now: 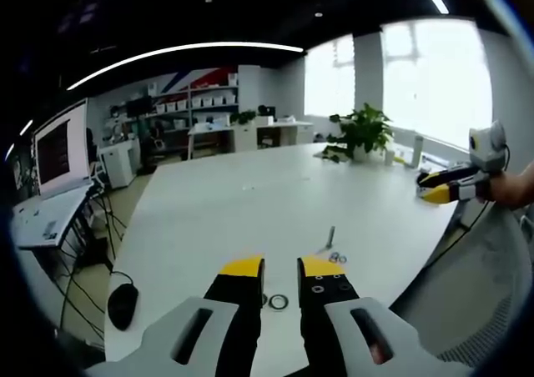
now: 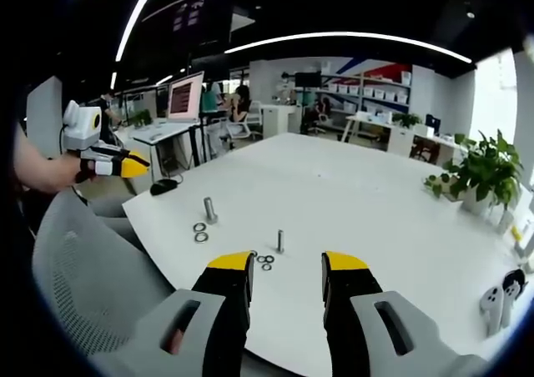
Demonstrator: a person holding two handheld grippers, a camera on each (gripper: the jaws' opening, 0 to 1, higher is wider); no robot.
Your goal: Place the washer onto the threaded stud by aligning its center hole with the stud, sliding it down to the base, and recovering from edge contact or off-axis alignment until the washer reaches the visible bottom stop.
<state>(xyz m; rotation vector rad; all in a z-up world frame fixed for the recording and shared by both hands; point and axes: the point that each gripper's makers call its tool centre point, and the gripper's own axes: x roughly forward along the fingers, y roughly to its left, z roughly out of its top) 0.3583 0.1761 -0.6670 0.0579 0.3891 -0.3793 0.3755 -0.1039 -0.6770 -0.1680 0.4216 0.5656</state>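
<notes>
A thin threaded stud (image 2: 280, 241) stands upright on the white table (image 2: 350, 193), with small washers (image 2: 265, 262) lying beside its base. My right gripper (image 2: 287, 264) is open and holds nothing, just short of them above the table's near edge. A thicker bolt (image 2: 209, 210) stands further left with two larger washers (image 2: 200, 232) next to it. In the left gripper view the stud (image 1: 331, 235) and small washers (image 1: 336, 258) lie ahead to the right, and a larger washer (image 1: 278, 301) lies on the table between the jaws of my left gripper (image 1: 281, 268), which is open and holds nothing.
A hand holds the other gripper (image 1: 442, 189) off the table's right edge; likewise the left gripper (image 2: 117, 164) at the left. A grey mesh chair (image 2: 92, 260) stands by the near edge. A potted plant (image 2: 480, 173), a controller (image 2: 496, 298) and a mouse (image 2: 163, 185) sit near the rim.
</notes>
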